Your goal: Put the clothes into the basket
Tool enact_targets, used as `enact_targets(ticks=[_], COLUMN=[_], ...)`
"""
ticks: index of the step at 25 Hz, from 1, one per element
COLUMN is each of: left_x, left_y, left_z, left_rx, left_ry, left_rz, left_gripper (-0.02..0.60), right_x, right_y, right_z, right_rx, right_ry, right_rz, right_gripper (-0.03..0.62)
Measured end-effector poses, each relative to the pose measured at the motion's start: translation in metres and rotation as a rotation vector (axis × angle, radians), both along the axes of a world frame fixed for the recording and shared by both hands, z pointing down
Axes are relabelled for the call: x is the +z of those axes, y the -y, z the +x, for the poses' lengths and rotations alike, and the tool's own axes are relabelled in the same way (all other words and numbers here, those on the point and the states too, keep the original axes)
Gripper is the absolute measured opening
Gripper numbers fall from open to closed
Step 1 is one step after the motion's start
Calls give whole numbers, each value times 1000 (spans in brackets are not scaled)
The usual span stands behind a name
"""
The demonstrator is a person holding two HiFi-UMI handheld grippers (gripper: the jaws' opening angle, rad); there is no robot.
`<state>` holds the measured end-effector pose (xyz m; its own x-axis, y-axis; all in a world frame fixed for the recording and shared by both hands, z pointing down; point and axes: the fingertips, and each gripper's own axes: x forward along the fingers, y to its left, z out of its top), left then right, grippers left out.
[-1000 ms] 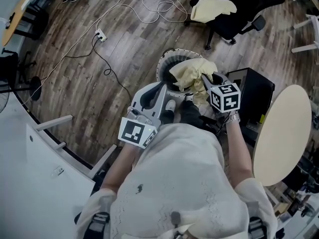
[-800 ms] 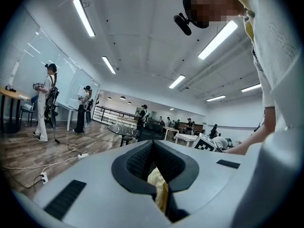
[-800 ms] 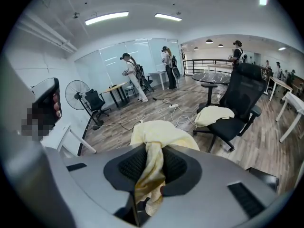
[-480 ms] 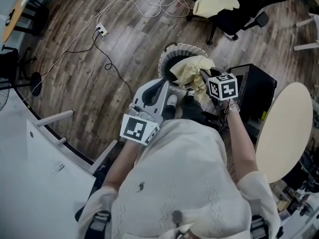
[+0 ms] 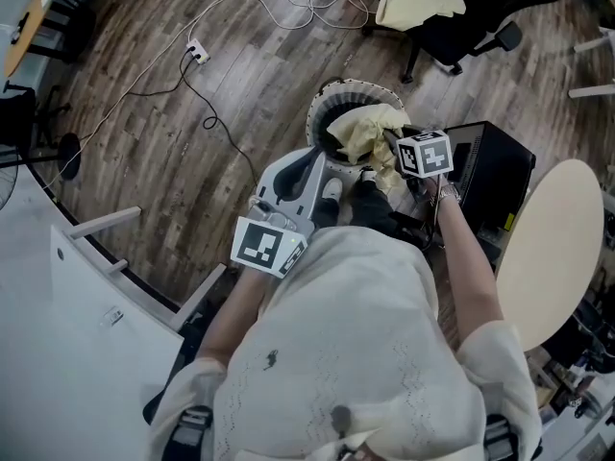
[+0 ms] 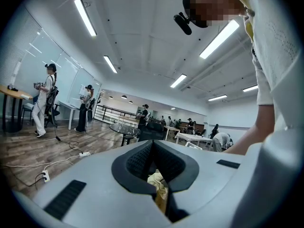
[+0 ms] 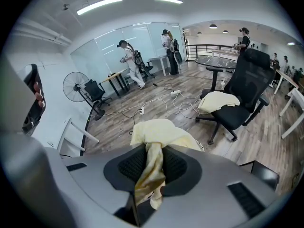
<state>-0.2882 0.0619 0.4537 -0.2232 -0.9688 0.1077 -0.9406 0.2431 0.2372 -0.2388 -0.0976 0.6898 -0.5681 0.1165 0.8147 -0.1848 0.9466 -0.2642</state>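
- Basket [image 5: 354, 87]: round, white ribbed rim, dark inside; on wood floor [image 5: 192, 152] just ahead of person's feet.
- Yellow cloth [image 5: 361, 131]: bunched over basket mouth, part inside, part heaped above rim on person's R side; one end drawn up into R gripper.
- R gripper [image 5: 387, 143]: at basket's R edge. In right gripper view its jaws pinch a twisted fold of the cloth [image 7: 156, 132]; rest hangs beyond the tips.
- L gripper [image 5: 320, 165]: at basket's near-L rim, apart from the heap. Jaws pressed together at tips; sliver of yellow in slit lower down [image 6: 157, 183], can't tell if gripped or seen through.
- 2nd yellow garment [image 5: 419, 1]: lying on black office chair [image 5: 466, 29], well apart from basket.
- Misc: cables [image 5: 298, 3] and power strip [image 5: 197, 56] on floor; black box [image 5: 488, 176] beside basket; round beige surface [image 5: 550, 248] at R.
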Motion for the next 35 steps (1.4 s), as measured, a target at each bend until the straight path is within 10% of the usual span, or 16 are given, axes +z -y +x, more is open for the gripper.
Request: enact_targets(ticks=[35], left_x=[33], left_y=[9], left_z=[-1], left_rx=[-26], left_ry=[-36], left_rz=[-48], left_gripper=[20], right_x=[123], right_y=[18], right_z=[-8], right_rx=[10], right_ry=[-223], right_rz=[-83], right_gripper=[91])
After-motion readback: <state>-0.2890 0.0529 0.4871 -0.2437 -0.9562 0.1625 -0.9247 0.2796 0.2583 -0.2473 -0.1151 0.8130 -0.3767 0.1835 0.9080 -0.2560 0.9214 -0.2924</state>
